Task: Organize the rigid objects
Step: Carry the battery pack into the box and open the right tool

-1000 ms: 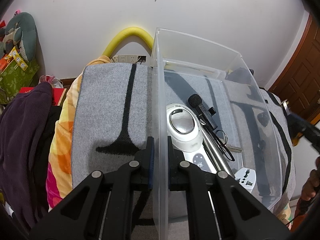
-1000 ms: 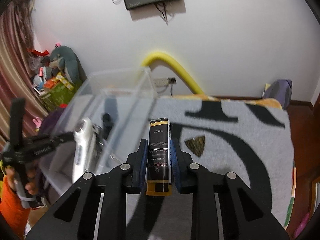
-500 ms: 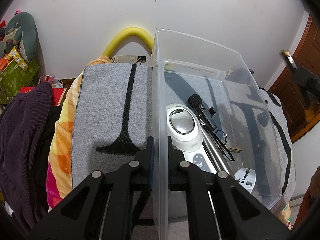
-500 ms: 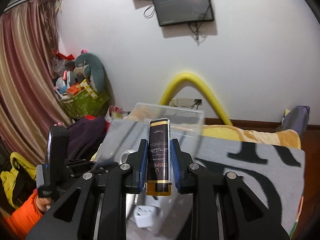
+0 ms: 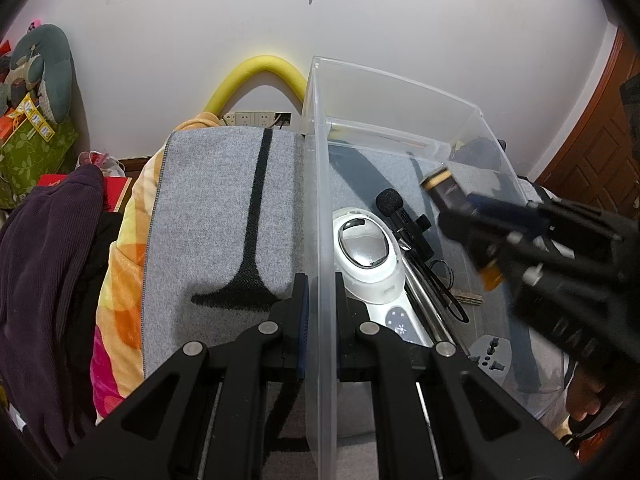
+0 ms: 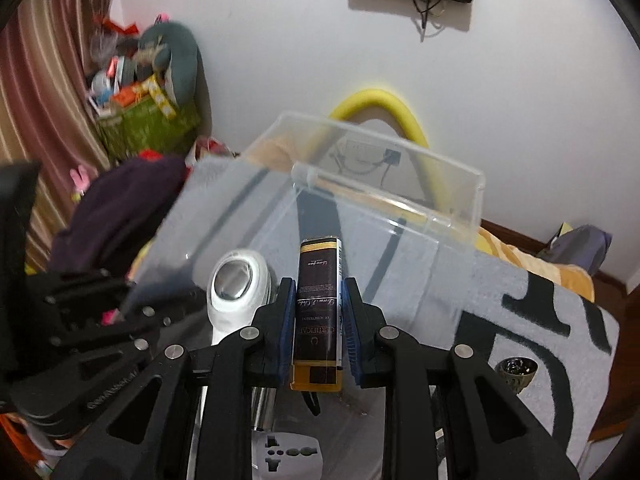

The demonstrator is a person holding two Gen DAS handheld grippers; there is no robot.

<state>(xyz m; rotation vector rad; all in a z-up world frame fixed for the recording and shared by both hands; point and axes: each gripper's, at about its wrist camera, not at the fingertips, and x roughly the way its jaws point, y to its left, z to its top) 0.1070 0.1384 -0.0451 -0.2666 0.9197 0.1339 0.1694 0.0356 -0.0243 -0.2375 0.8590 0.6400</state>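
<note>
Left wrist view: the left gripper [image 5: 319, 304] is pinching the near wall of the clear plastic bin [image 5: 318, 184], one finger outside and one inside, pads pressed flat against the plastic. The bin stands on a grey blanket [image 5: 224, 208] with black markings. Inside the bin, at 12 o'clock from the gripper, lies a white handheld device [image 5: 370, 256] with a mirrored oval face. At 1 o'clock lies a small black microphone [image 5: 394, 206] with a cord, alongside a metal rod [image 5: 424, 304]. At 3 o'clock on the bin floor sits a white travel adapter [image 5: 490, 354]. The right gripper [image 5: 472, 220] enters from 3 o'clock, blurred, above the bin interior.

Right wrist view: the right gripper [image 6: 318, 320] is closed on a dark rectangular box [image 6: 319, 312] with gold ends and printed lettering; both blue pads [image 6: 286, 328] press its long sides. The box is held upright between the fingers, over the open bin [image 6: 460, 200], not touching the floor. The white handheld device [image 6: 236, 280] lies at 10 o'clock from the box, and the travel adapter [image 6: 288, 454] at 6 o'clock. The left gripper [image 6: 100, 320] shows blurred at 9 o'clock. A small dark bowl-shaped object [image 6: 516, 372] rests on the blanket [image 6: 540, 320] outside the bin at 3 o'clock. A yellow foam tube [image 6: 400, 108] arches against the wall beyond.
</note>
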